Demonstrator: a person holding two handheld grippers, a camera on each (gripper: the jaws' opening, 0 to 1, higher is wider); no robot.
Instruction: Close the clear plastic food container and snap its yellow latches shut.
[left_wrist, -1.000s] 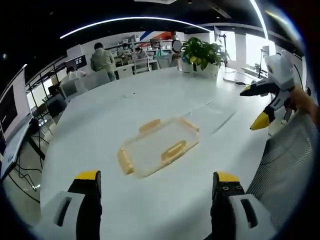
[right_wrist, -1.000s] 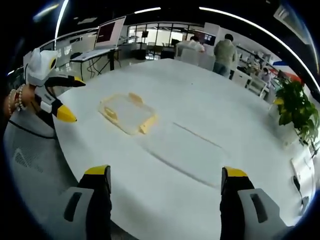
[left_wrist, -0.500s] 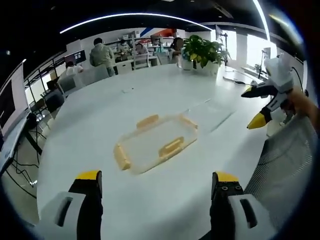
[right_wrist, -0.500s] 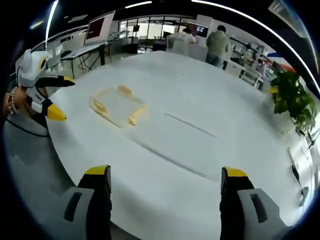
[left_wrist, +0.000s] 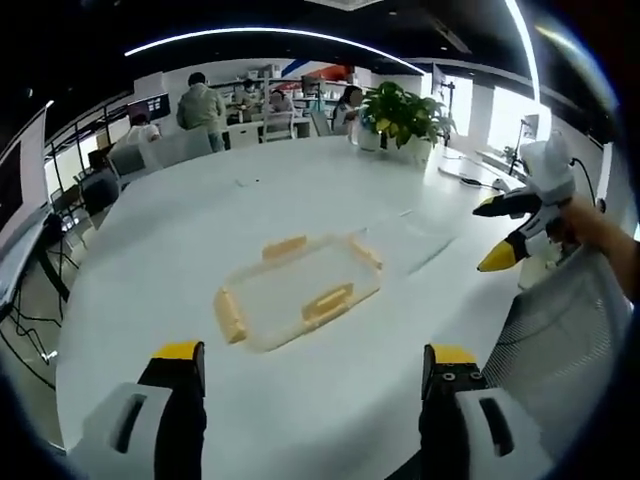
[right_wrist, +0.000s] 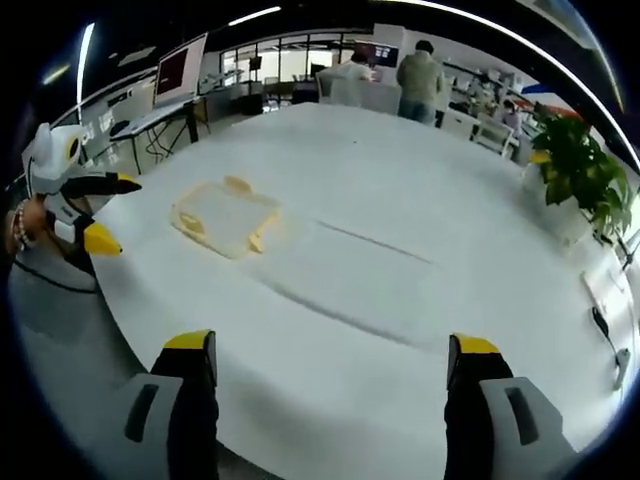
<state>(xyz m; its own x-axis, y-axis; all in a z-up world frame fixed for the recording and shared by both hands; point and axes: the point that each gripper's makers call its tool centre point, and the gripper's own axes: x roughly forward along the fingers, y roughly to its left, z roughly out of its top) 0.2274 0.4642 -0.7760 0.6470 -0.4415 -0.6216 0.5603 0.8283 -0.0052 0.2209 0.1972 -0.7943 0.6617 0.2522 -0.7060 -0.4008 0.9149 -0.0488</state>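
A clear plastic piece with yellow latches (left_wrist: 298, 296) lies flat on the white table (left_wrist: 180, 220). Just to its right lies a second, faint clear plastic piece (left_wrist: 415, 240). My left gripper (left_wrist: 313, 354) hovers open above the near table edge, short of the latched piece. My right gripper (left_wrist: 487, 238) is held open in a hand at the right, off the table's rim. In the right gripper view the latched piece (right_wrist: 225, 215) sits far left and the faint clear piece (right_wrist: 360, 275) in the middle. My right gripper (right_wrist: 330, 345) stands open and the left gripper (right_wrist: 118, 213) is open.
A potted plant (left_wrist: 400, 110) (right_wrist: 575, 165) stands at the table's far side. People sit and stand at desks (left_wrist: 200, 105) behind it. A grey mesh chair back (left_wrist: 560, 340) is at the near right, beside the table edge. A monitor (right_wrist: 172, 72) stands at the back.
Both views have shifted slightly with the hands, so the latched piece sits a little lower and further left. Both grippers stay open and nothing on the table has moved.
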